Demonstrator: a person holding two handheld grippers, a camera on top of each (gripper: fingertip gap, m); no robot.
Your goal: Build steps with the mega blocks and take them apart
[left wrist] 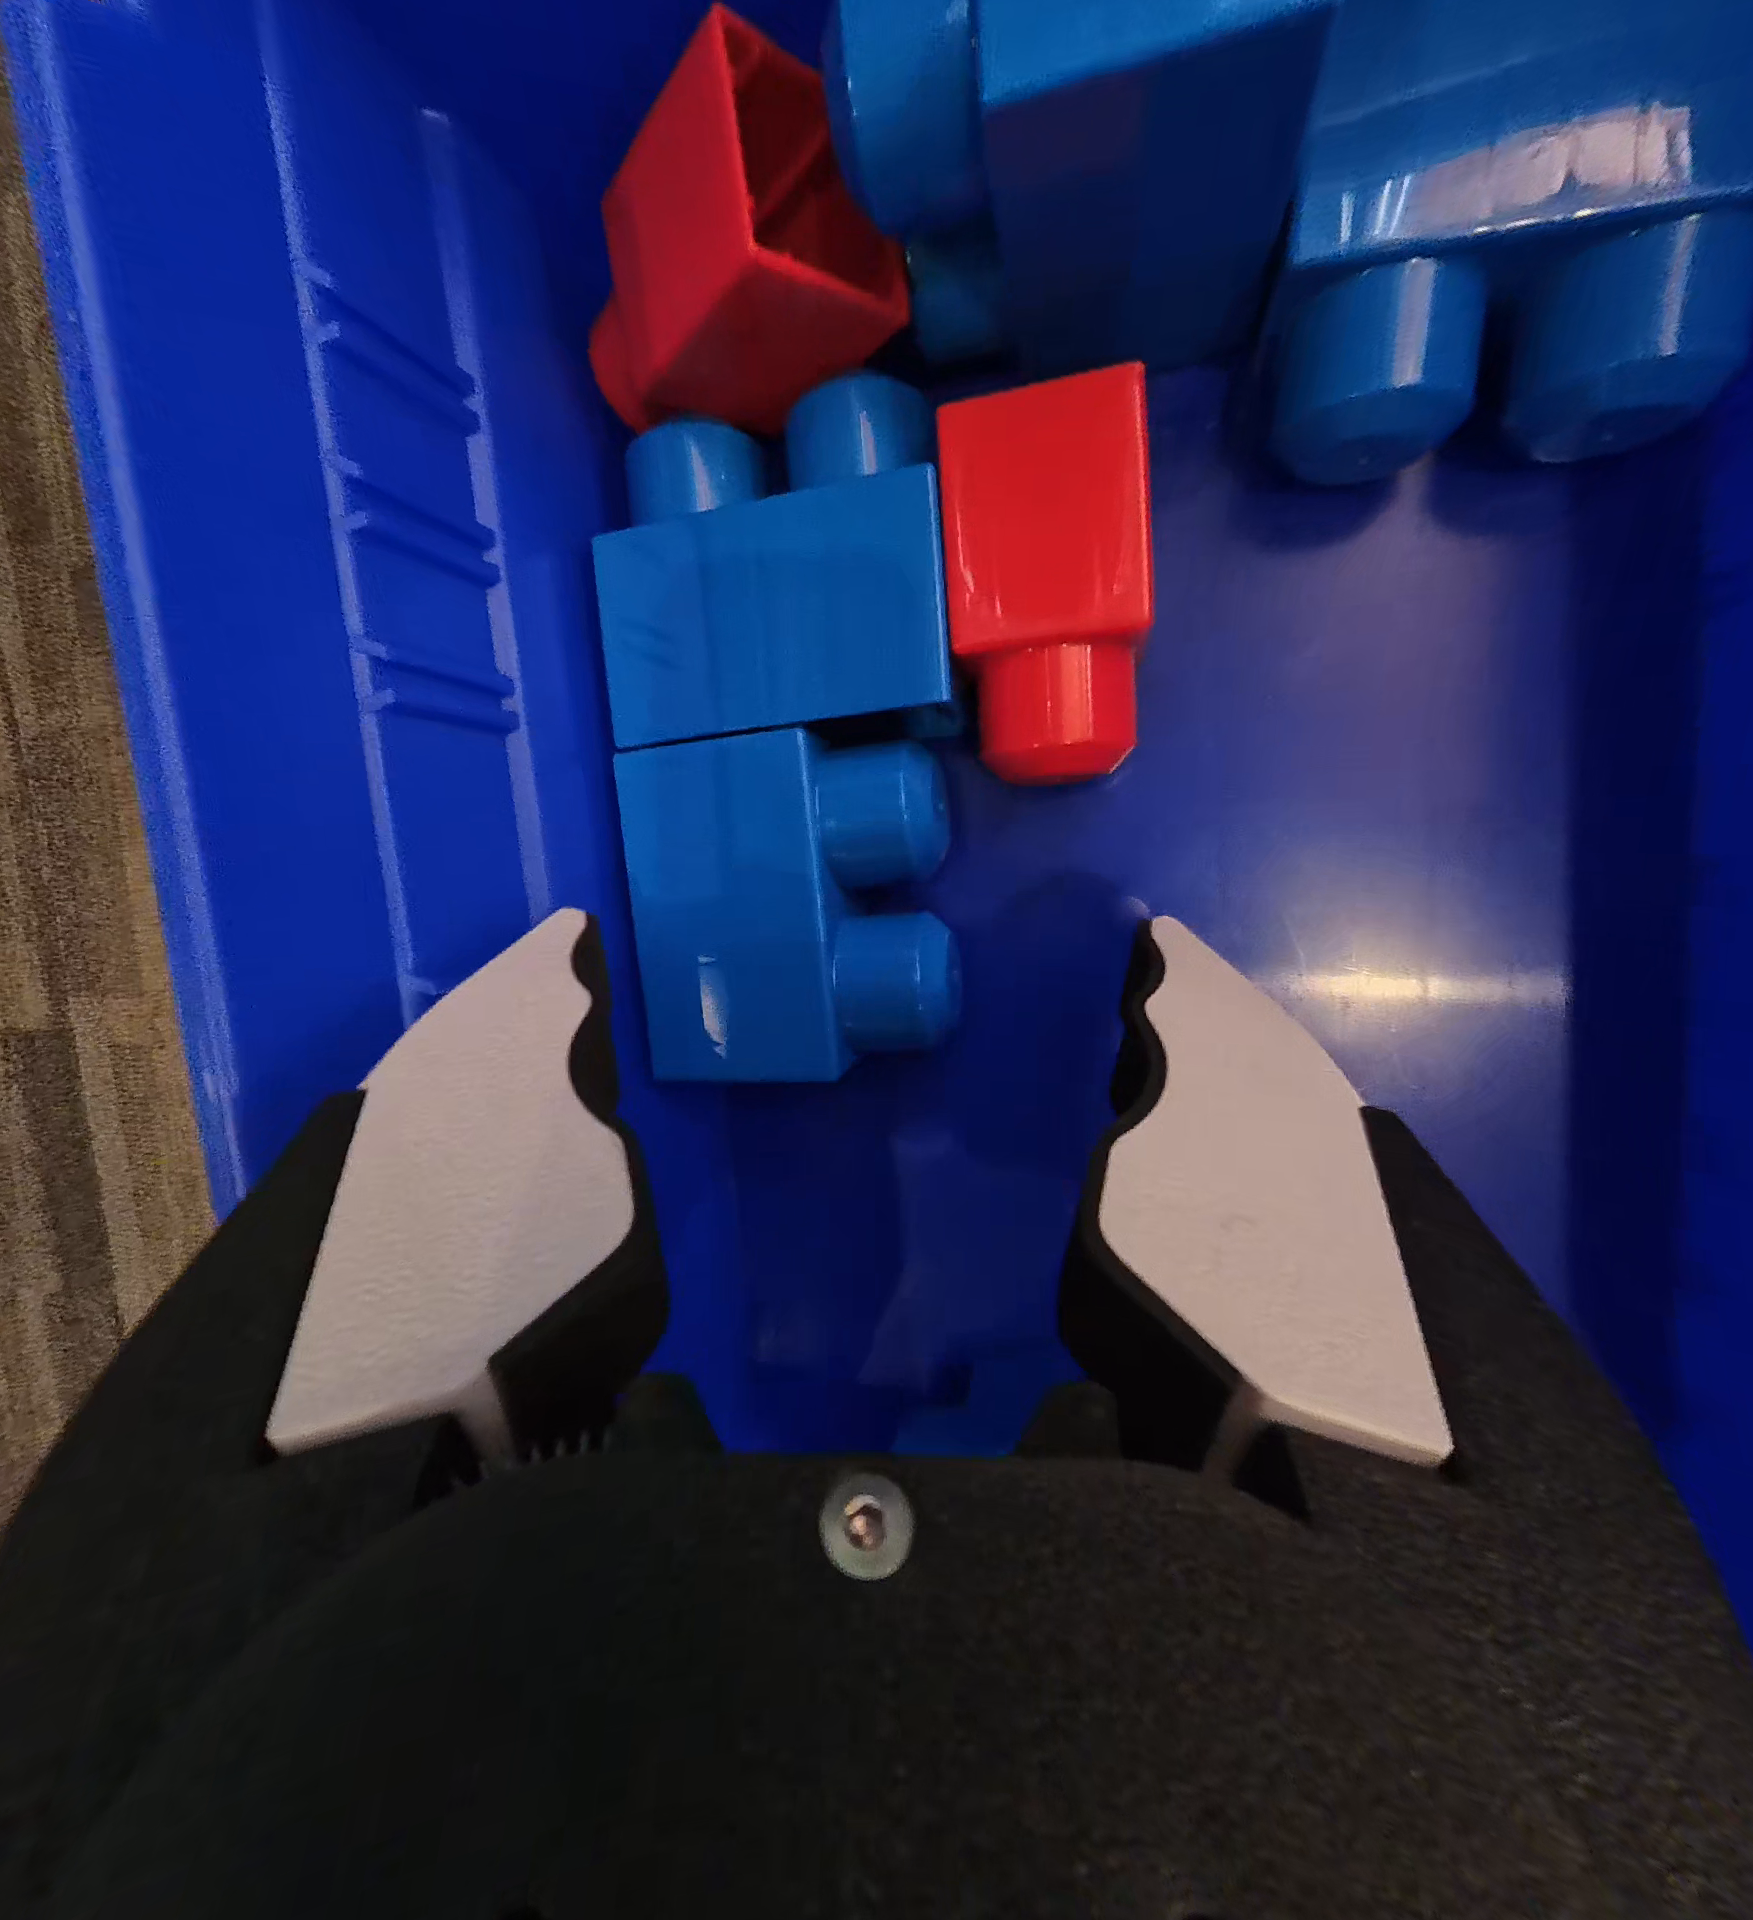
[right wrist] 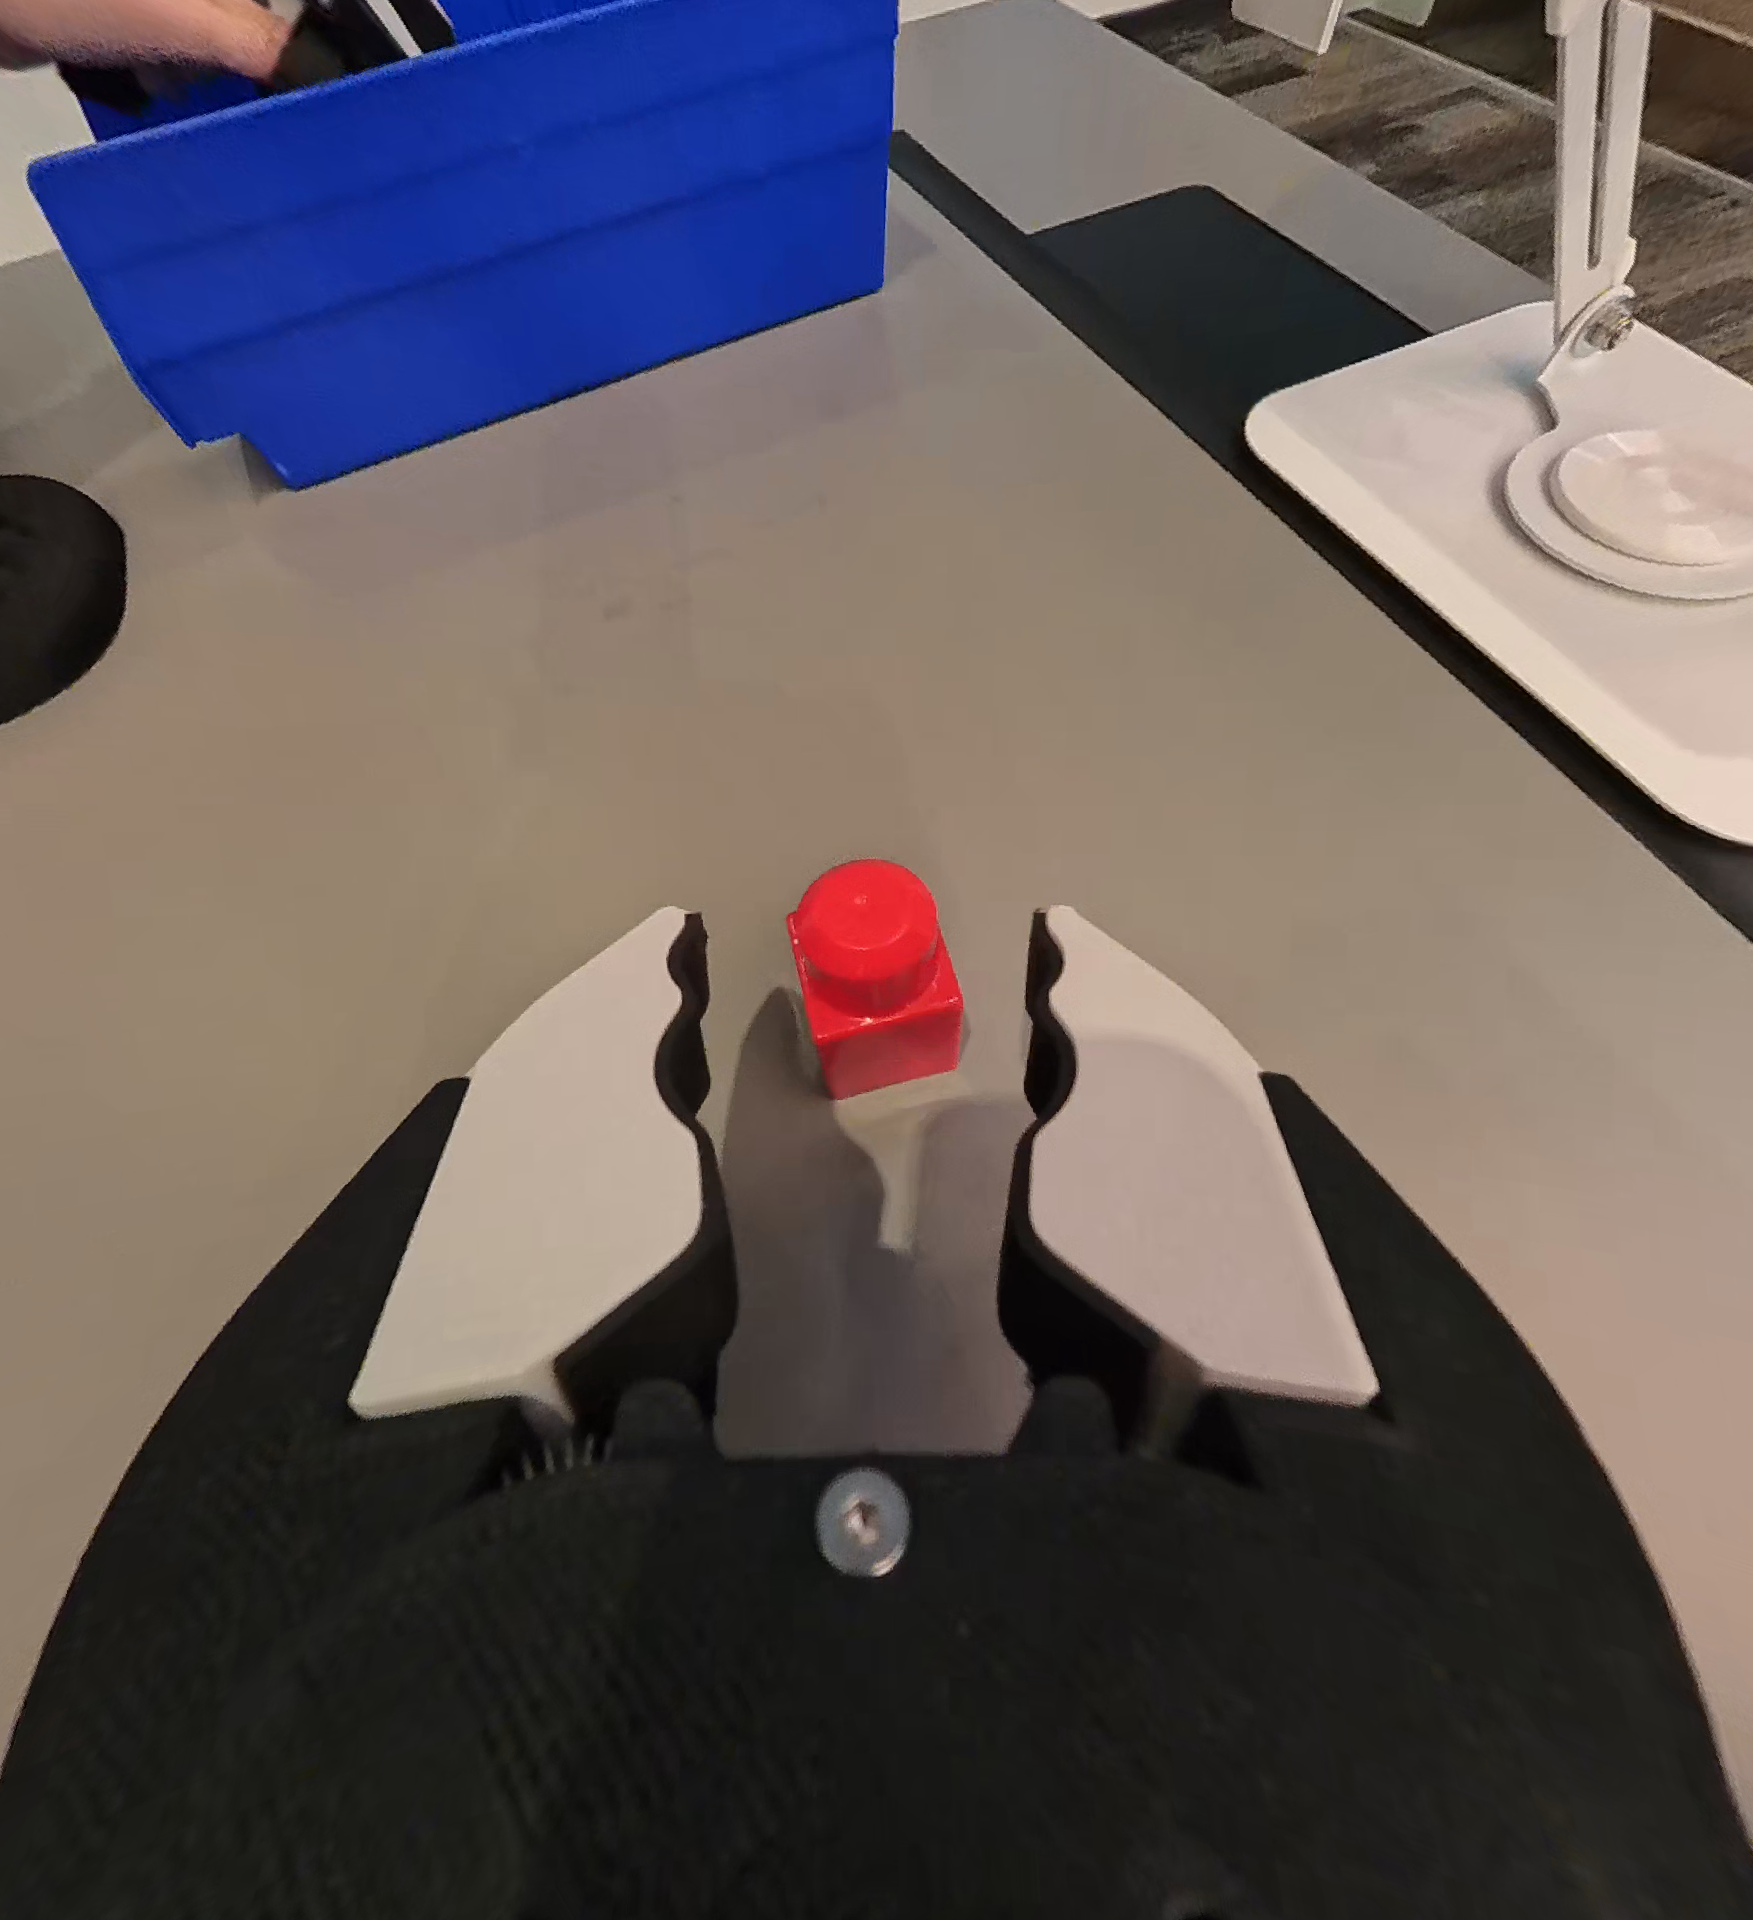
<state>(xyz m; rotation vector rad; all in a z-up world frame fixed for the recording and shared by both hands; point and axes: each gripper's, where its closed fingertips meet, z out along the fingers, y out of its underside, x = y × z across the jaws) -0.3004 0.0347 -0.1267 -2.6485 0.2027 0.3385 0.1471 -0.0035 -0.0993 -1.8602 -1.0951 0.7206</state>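
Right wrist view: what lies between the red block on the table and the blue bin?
Nothing: between the red block and the blue bin only bare grey table shows in the right wrist view.

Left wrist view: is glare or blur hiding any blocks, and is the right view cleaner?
Left wrist view: glare streaks the bin floor and the big blue block; the near blue block reads clearly. Right wrist view: even light, red block sharp, soft shadow toward the camera.

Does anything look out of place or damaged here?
Nothing stands out. The blocks in the blue bin lie jumbled on their sides, normal for storage; one red block stands upright on the grey table between the open right tongs.
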